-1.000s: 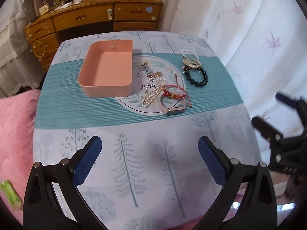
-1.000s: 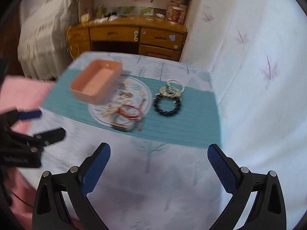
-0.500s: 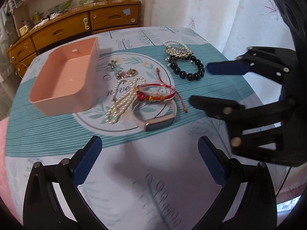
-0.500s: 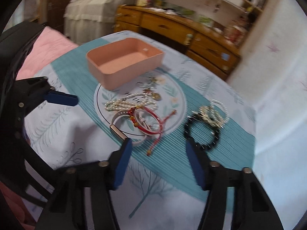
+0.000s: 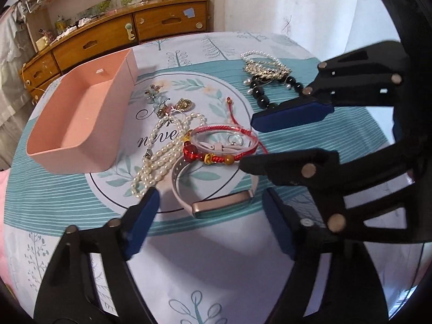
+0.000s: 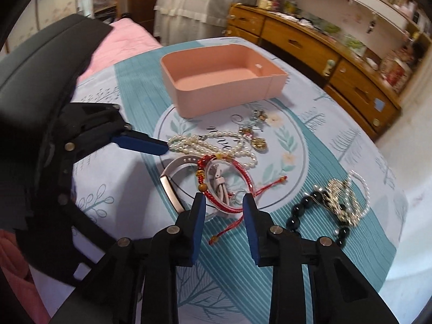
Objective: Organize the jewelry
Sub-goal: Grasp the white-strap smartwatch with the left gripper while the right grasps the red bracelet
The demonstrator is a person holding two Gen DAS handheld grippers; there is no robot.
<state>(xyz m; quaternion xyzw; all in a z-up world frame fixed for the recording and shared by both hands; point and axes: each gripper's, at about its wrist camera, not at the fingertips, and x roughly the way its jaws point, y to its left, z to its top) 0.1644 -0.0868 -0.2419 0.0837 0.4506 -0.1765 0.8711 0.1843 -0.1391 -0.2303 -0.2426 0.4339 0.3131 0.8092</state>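
The table (image 5: 216, 283) carries a pink tray (image 5: 78, 124), empty. Just beside the tray lies a heap: pearl necklace (image 5: 162, 156), pink watch band (image 5: 216, 205), red cord bracelet (image 5: 221, 145). Farther from the tray sits a black bead bracelet (image 6: 310, 213). The left gripper (image 5: 210, 210), jaws just closing but still wide, straddles the watch band. The right gripper (image 6: 224, 210), just narrowing, flanks the red bracelet without pressing it.

One pink tray (image 5: 81, 124) on the bench (image 5: 216, 270), one pearl strand (image 5: 164, 151), one red cord bracelet (image 5: 216, 156), one pink fitness band (image 5: 216, 205), one black bead bracelet (image 6: 310, 210). One clear bangle (image 5: 251, 145), one small charm cluster (image 5: 167, 105), one silver-and-pearl tangle (image 5: 264, 66), count within unclear. Two hand-held grippers: left (image 5: 210, 226), right (image 6: 222, 226).
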